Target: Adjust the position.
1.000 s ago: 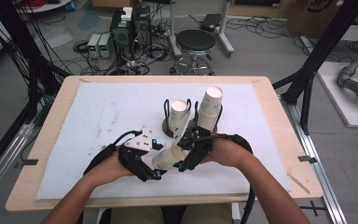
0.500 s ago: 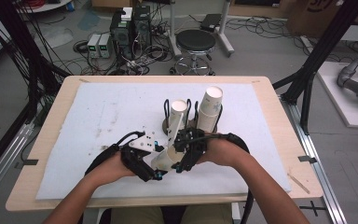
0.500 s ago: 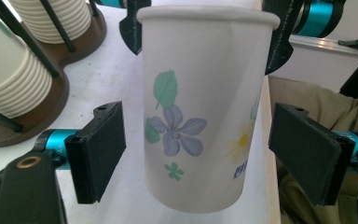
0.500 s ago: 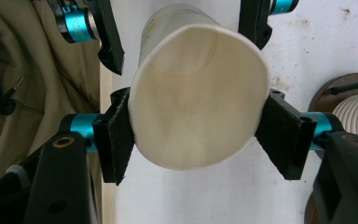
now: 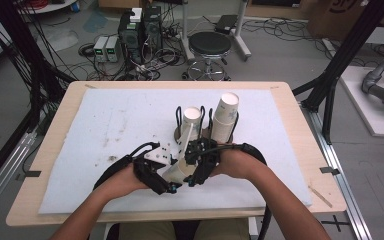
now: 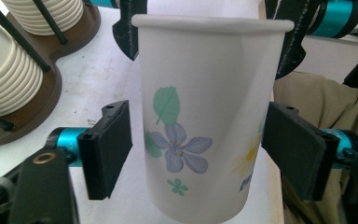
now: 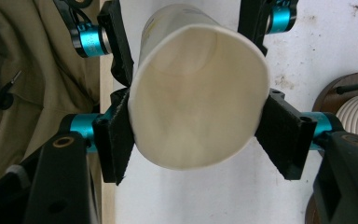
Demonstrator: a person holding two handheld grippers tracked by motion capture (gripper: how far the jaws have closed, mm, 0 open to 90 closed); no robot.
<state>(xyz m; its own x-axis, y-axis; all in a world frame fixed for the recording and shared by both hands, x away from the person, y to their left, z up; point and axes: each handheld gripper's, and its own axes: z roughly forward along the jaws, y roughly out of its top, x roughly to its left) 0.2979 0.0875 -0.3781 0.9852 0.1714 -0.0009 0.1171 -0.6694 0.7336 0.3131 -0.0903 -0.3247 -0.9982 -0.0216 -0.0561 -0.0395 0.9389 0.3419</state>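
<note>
A white paper cup (image 5: 180,172) printed with flowers hangs tilted above the table's front middle, held between both hands. My right gripper (image 5: 191,171) is shut on it near the rim, and its pads (image 7: 114,135) squeeze the cup (image 7: 196,93) mouth slightly oval. My left gripper (image 5: 176,183) straddles the lower body of the cup (image 6: 205,93). Its jaws have just been closing, with the cup between them. One left pad (image 6: 107,149) still stands a little off the wall; the other sits at the wall's edge.
A brown holder (image 5: 177,134) with black wire posts stands behind the hands, carrying two stacks of cups (image 5: 191,119) (image 5: 226,116). A white mat (image 5: 105,130) covers the wooden table. A stool and cables lie on the floor beyond.
The left gripper's jaws have drawn in around the cup's lower body. Both hands have stayed almost in place, and the right grip is unchanged.
</note>
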